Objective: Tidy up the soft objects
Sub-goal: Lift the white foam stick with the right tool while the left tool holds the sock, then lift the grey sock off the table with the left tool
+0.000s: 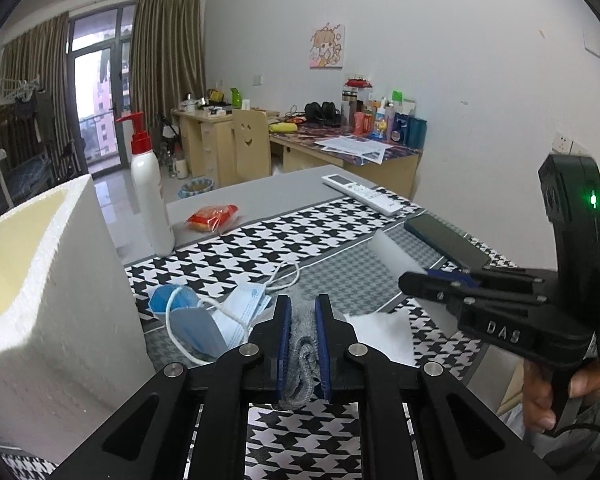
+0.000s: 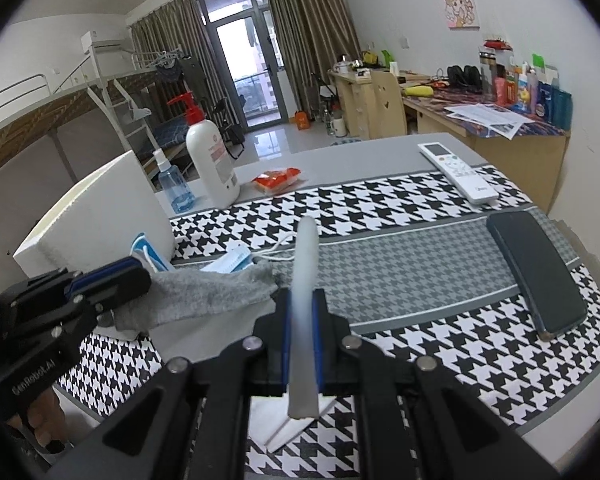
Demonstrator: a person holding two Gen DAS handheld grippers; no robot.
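Note:
My left gripper (image 1: pixel 303 305) is shut on a grey sock (image 1: pixel 302 344), which bunches between the blue pads and hangs above the table. From the right wrist view the same sock (image 2: pixel 204 292) trails out of the left gripper (image 2: pixel 138 276). My right gripper (image 2: pixel 302 294) is shut on a white flat piece of soft material (image 2: pixel 305 264), seen edge-on and lifted off the table. In the left wrist view that white piece (image 1: pixel 394 252) sticks out past the right gripper (image 1: pixel 406 280). Blue face masks (image 1: pixel 204 316) lie beside a white foam box (image 1: pixel 48 288).
The houndstooth cloth (image 2: pixel 400 208) carries a dark phone (image 2: pixel 536 272) and a white remote (image 2: pixel 456 176) on the right. A pump bottle (image 2: pixel 212 160), a blue spray bottle (image 2: pixel 172 186) and a red packet (image 2: pixel 278 178) stand at the back. White paper (image 1: pixel 384 332) lies below the grippers.

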